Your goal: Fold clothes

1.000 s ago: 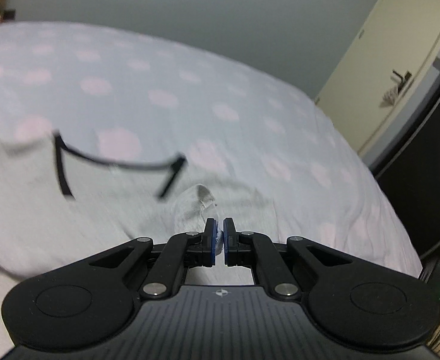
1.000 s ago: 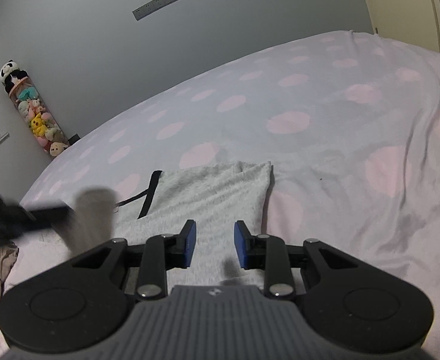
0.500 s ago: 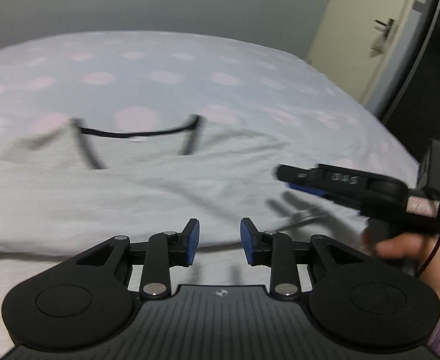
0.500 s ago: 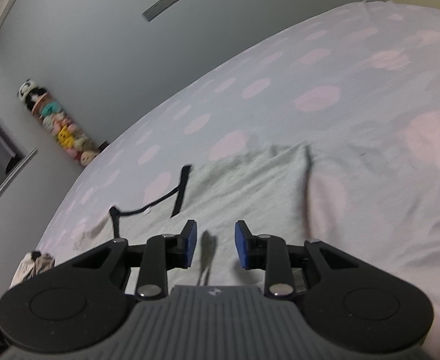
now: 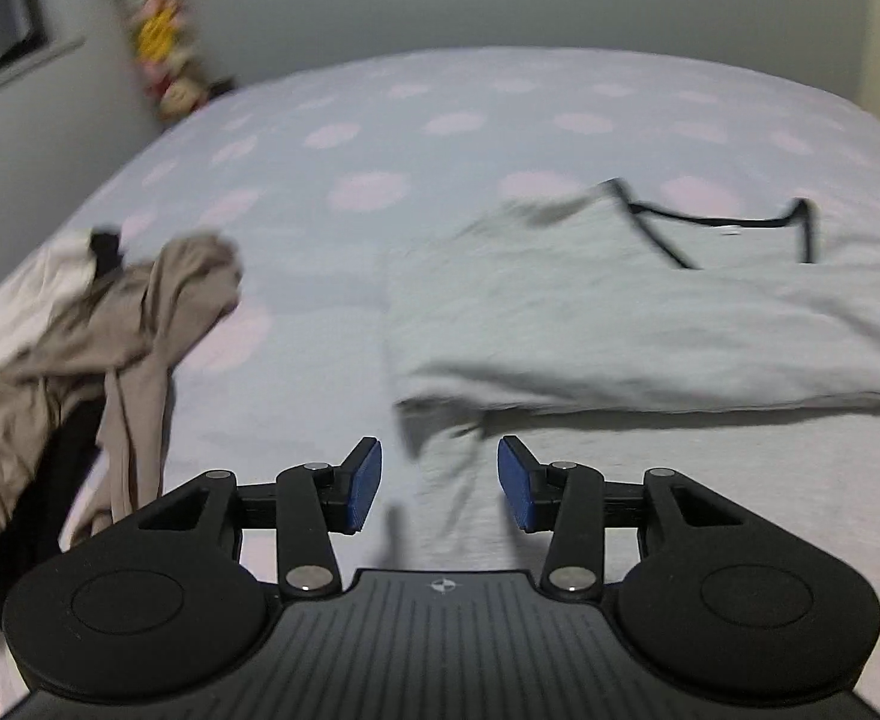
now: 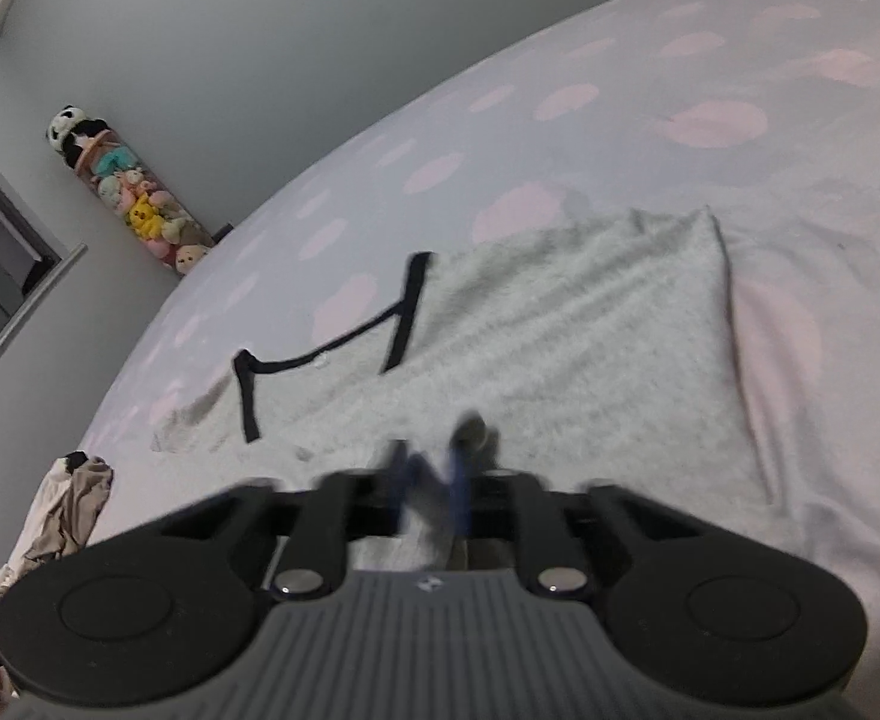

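A grey T-shirt with black neck trim (image 5: 619, 312) lies partly folded on the bed; it also shows in the right wrist view (image 6: 559, 348). My left gripper (image 5: 438, 483) is open and empty, just in front of the shirt's near left corner, where a grey sleeve or flap runs toward me between the pads. My right gripper (image 6: 431, 480) is low over the shirt's near edge. Its fingers are blurred and close together with grey cloth between them; I cannot tell whether they grip it.
The bed (image 5: 332, 156) has a pale sheet with pink dots. A pile of beige, white and black clothes (image 5: 80, 336) lies at the left, also visible in the right wrist view (image 6: 62, 510). A hanging column of plush toys (image 6: 134, 204) stands by the far wall.
My left gripper has let go of the shirt, opened wide and swung left toward the shirt's left corner. My right gripper's fingers have drawn much closer together over the shirt's near edge.
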A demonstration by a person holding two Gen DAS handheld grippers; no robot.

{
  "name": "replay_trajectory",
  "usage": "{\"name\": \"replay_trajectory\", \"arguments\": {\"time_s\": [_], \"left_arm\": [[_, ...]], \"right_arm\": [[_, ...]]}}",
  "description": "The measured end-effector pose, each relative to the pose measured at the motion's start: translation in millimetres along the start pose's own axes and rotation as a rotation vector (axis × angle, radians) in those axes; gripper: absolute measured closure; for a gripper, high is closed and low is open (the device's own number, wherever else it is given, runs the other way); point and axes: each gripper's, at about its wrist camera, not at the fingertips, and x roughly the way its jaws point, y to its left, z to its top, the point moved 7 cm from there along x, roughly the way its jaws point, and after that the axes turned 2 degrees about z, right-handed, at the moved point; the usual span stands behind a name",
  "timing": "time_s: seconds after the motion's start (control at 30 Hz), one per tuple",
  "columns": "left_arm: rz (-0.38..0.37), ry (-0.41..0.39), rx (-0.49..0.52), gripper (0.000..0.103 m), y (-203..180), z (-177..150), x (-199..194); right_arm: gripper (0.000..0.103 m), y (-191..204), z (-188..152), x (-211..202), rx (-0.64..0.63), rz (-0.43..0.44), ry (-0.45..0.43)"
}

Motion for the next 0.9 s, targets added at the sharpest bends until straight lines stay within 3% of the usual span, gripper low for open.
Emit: {"name": "replay_trajectory", "arguments": {"time_s": [0.13, 0.3, 0.33, 0.37, 0.5, 0.53, 0.67, 0.9], "left_arm": [[-0.030, 0.009, -0.079, 0.059, 8, 2, 13], [-0.030, -0.019, -0.038, 0.056, -7, 9, 26], [-0.019, -0.013, -0.031, 0.058, -8, 10, 30], [-0.011, -0.006, -0.029, 0.071, -9, 10, 33], [-0.021, 0.014, -0.054, 0.086, -2, 7, 36], [-0.017, 0.016, -0.056, 0.094, 1, 7, 36], [-0.002, 0.035, -0.086, 0.098, 14, 5, 40], [-0.002, 0.049, -0.096, 0.099, 17, 3, 43]], "right_arm": [[0.099, 18, 16, -13, -0.021, 0.045, -0.077], [0.099, 31, 37, -17, -0.058, 0.070, -0.141], [0.099, 31, 40, -15, -0.070, 0.065, -0.146], [0.099, 29, 43, -14, -0.073, 0.062, -0.150], [0.100, 18, 52, -20, -0.039, 0.035, -0.170], [0.100, 13, 54, -23, -0.023, 0.015, -0.172], [0.100, -16, 53, -20, 0.002, -0.115, -0.140], [0.099, -36, 36, -6, 0.035, -0.164, -0.082]]}}
